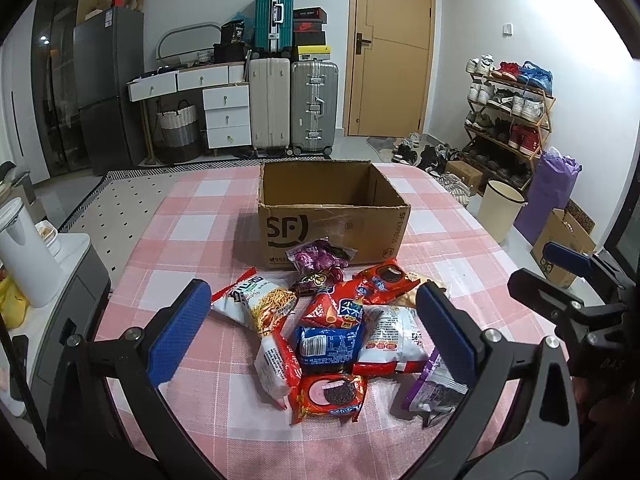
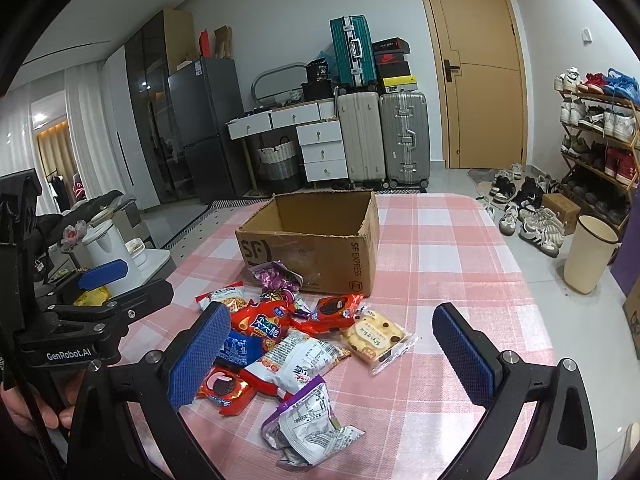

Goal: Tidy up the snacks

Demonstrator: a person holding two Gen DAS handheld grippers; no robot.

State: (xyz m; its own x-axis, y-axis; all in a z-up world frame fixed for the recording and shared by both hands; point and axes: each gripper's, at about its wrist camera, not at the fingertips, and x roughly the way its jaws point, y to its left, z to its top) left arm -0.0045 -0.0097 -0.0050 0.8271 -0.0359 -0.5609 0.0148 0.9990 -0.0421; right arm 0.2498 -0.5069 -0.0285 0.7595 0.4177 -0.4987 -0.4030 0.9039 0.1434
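Note:
Several snack packets lie in a heap (image 1: 340,332) (image 2: 288,344) on the pink checked tablecloth (image 1: 192,240) (image 2: 452,280), in front of an open cardboard box (image 1: 332,216) (image 2: 316,248) that looks empty. A red cookie packet (image 1: 330,398) lies nearest in the left wrist view. A crumpled purple packet (image 2: 304,420) lies nearest in the right wrist view, beside a clear biscuit pack (image 2: 376,340). My left gripper (image 1: 316,328) hangs open above the heap, holding nothing. My right gripper (image 2: 332,352) is open over the heap's right side, empty too.
Suitcases (image 1: 294,108), a white drawer unit (image 1: 226,116) and a wooden door (image 1: 390,48) stand behind the table. A shoe rack (image 1: 508,116) and a cream bin (image 1: 500,208) are at the right. A white kettle (image 1: 24,256) sits on a side cabinet at the left.

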